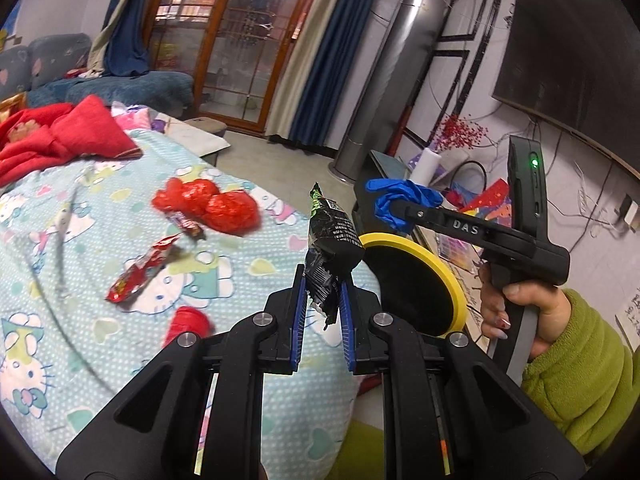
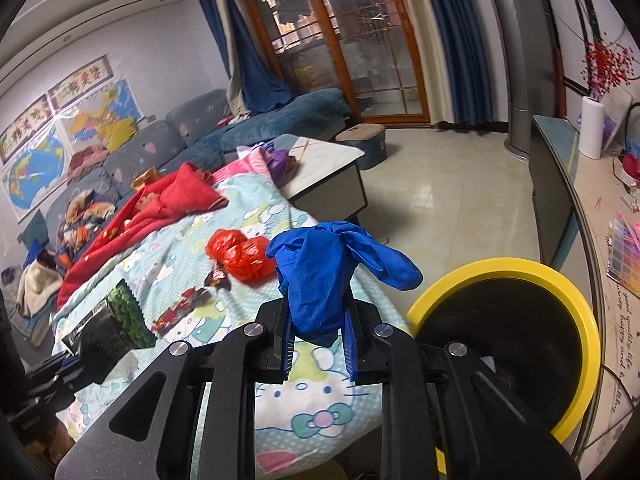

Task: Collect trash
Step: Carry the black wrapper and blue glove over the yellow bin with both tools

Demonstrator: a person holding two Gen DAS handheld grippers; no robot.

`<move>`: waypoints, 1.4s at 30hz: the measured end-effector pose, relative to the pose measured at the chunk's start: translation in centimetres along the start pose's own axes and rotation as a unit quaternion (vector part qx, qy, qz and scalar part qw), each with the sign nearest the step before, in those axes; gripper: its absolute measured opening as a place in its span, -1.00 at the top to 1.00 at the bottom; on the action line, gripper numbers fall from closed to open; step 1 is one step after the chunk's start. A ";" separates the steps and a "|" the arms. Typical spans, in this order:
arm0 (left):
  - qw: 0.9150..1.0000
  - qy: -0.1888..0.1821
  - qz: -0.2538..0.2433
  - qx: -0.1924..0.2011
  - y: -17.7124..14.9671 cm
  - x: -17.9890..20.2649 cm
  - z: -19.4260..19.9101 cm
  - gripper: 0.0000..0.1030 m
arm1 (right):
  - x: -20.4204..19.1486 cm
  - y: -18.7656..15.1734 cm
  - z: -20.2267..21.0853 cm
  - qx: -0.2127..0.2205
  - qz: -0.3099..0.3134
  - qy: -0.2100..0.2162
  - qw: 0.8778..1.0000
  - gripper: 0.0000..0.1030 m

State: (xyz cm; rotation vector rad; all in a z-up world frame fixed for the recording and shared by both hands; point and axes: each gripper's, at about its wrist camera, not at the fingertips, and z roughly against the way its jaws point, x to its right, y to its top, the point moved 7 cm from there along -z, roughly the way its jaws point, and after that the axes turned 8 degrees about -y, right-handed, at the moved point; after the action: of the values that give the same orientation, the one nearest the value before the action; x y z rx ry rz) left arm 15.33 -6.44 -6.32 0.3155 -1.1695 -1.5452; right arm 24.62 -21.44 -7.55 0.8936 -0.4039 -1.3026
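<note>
We count two grippers, each carrying one piece of trash. Our left gripper (image 1: 323, 300) is pinching one crumpled black and green foil snack wrapper (image 1: 334, 244) by its lower end, so the wrapper stands upright above the blue pads, raised over the bed's edge. Our right gripper (image 2: 319, 334) is clamped on one bunched blue rubber glove (image 2: 324, 276), which spills over the pads and droops to the right. From the left wrist view, our right hand (image 1: 516, 312), in a green fleece sleeve (image 1: 580, 364), grips the handle with the tool pointing left, the glove hanging at its tip.

One round black bin with a yellow rim (image 2: 576, 312) stands beside the bed, just right of both grippers; the wrapper is held close to its rim, the glove a little left of it.

On the pale blue cartoon-cat bedsheet (image 1: 100, 240) we count four loose pieces: one crumpled red plastic bag (image 1: 212, 204), one long red foil wrapper (image 1: 140, 272), one small dark sweet wrapper (image 1: 190, 228) just beside the bag, and one blurred red object (image 1: 188, 322) near our left gripper that we cannot identify. One red blanket (image 1: 60, 136) lies bunched at the far end.
</note>
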 end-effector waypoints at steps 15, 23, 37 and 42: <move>0.999 -0.028 -0.042 -0.019 0.0 4.2 -3.2 0.81 | 5.0 0.4 0.6 0.015 -0.048 -0.039 0.998 0.64; 0.997 -0.037 -0.054 -0.028 -0.1 5.3 -5.0 0.81 | 7.4 0.1 0.6 0.014 -0.065 -0.062 0.996 0.64; 0.994 -0.049 -0.077 -0.060 -0.7 7.1 -8.8 0.81 | 11.7 -0.9 -0.1 0.009 -0.094 -0.098 0.991 0.64; 0.992 -0.054 -0.088 -0.073 -1.2 8.0 -10.3 0.81 | 13.3 -1.6 -0.5 0.003 -0.107 -0.107 0.989 0.64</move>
State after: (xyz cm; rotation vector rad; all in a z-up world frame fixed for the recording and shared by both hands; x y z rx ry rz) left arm 19.32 -18.60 -9.11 0.2443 -1.1277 -1.8114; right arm 27.39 -33.78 -11.90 0.8209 -0.4891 -1.6029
